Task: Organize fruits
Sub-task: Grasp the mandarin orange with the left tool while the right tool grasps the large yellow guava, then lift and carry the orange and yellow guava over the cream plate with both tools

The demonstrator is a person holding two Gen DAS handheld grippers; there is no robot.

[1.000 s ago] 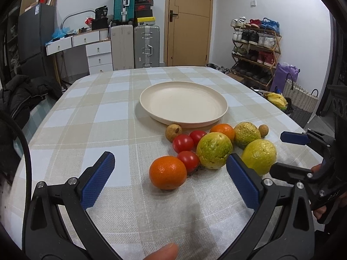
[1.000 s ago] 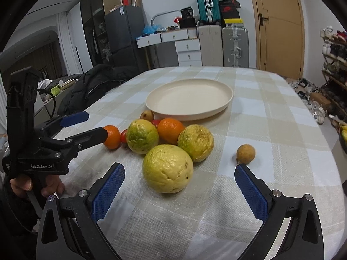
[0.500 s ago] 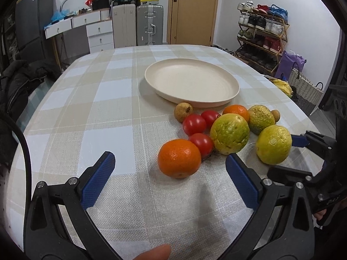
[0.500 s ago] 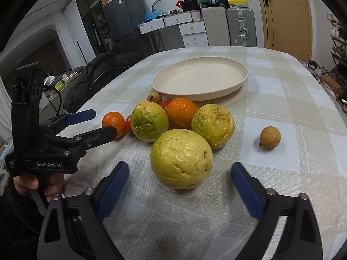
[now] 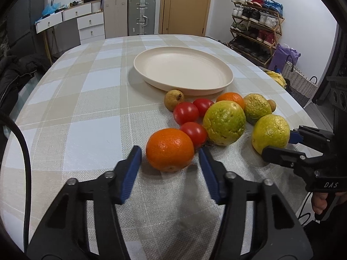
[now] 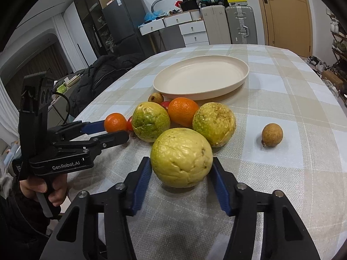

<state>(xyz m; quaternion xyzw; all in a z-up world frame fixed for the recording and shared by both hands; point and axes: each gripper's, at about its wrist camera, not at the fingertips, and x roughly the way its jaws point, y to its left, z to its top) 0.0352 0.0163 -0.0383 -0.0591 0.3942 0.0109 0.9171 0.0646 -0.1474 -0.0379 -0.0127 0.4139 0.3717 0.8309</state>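
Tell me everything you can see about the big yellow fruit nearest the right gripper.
The big yellow fruit is round with a wrinkled, dimpled, brown-speckled matte rind. It sits on the checked tablecloth, nearest of the pile, just in front of two greener fruits. The right gripper is closing around it, blue pads at both sides, seemingly just touching.

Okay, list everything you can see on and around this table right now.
plate: one, cream, mid-table, nothing on it
oranges: two, orange, one nearest, one by the plate
tomatoes: three, red, clustered between the oranges
green-yellow fruits: three, in front of the plate
small brown fruits: two, one at the plate's rim, one apart
tablecloth: one, beige, white and blue check
suitcases: silver and teal, far wall
shoe rack: one, wooden, right wall
left gripper: black with blue fingers, closing around the nearest orange
right gripper: same colours, closing onto the nearest green-yellow fruit, pads apparently touching
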